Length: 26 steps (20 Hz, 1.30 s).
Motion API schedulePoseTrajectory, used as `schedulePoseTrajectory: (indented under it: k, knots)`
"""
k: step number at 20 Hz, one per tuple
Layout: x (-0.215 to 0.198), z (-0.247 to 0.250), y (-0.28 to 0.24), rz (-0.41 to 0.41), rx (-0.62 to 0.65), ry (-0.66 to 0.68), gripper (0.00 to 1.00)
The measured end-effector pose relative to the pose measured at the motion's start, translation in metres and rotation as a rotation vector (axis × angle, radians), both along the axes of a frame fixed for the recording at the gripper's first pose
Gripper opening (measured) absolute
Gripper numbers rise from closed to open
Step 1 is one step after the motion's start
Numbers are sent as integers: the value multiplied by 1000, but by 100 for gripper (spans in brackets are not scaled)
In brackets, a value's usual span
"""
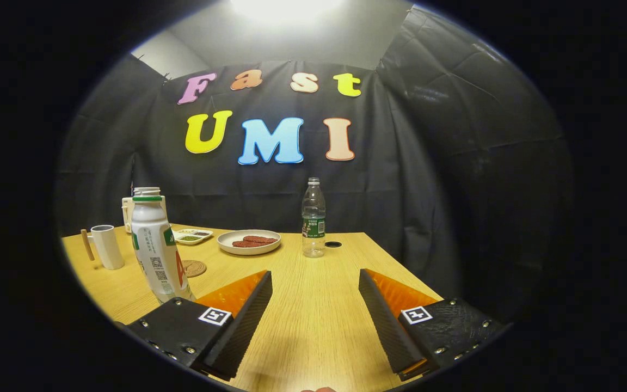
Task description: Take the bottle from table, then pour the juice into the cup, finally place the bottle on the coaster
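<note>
Gripper (315,283) fingers spread wide, nothing between them, just bare wooden table (313,326) in the gap. White juice bottle (157,251) with green cap stands upright just outside the left finger (237,321), near the table's left edge, not gripped. Round cork coaster (194,268) lies just behind the bottle. White cup (108,246) with wooden handle sits further left by the edge. Beyond, toward the far edge: white plate (249,242) with reddish patties, small sauce dish (192,236), white container (128,209), clear water bottle (313,217), its cap (333,244) beside it.
</note>
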<state>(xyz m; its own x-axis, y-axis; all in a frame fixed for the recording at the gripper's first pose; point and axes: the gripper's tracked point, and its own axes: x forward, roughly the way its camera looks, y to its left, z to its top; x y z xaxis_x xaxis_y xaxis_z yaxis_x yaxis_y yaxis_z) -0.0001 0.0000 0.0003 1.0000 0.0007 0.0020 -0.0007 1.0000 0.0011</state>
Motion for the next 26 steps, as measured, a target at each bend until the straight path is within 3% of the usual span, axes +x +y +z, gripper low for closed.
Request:
schedulePoseTrajectory:
  k: [20, 26]
  knots:
    - [0, 0, -1, -9, -3, 8, 98]
    - [19, 13, 0, -32, -32, -27, 98]
